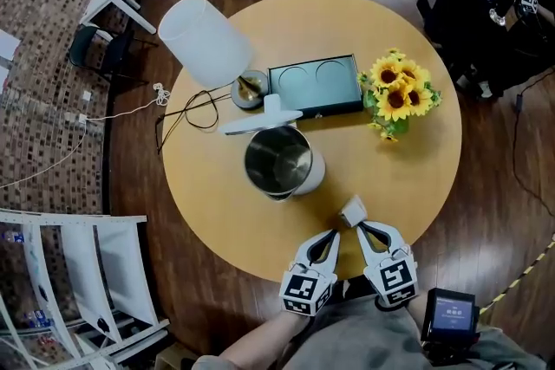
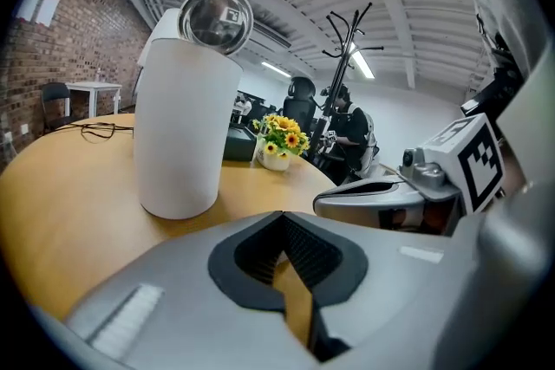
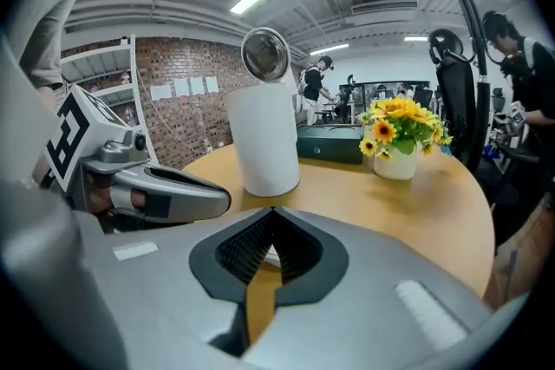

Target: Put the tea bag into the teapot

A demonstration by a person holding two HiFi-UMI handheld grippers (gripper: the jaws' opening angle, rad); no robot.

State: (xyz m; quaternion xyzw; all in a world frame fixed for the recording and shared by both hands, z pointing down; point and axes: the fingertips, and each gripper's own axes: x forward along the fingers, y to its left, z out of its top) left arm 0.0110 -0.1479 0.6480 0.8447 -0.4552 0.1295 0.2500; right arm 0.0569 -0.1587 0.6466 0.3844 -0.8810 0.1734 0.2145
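The white teapot (image 1: 279,162) stands in the middle of the round wooden table (image 1: 217,195), its lid (image 1: 260,119) tipped back and its steel inside showing. My right gripper (image 1: 358,225) is near the table's front edge, shut on a small pale tea bag (image 1: 353,210) that sticks out past its tips; the tea bag (image 3: 270,254) shows as a pale sliver between the pads. Just left of it, my left gripper (image 1: 335,233) is shut with nothing in it. Both gripper views face the teapot (image 2: 184,130) (image 3: 262,139), which stands upright a short way ahead.
A white lamp (image 1: 204,39) leans at the back left, with its cable (image 1: 195,110) trailing over the table. A black tray (image 1: 316,85) lies behind the teapot. A pot of sunflowers (image 1: 399,91) sits at the right. A white rack (image 1: 82,273) stands on the floor at the left.
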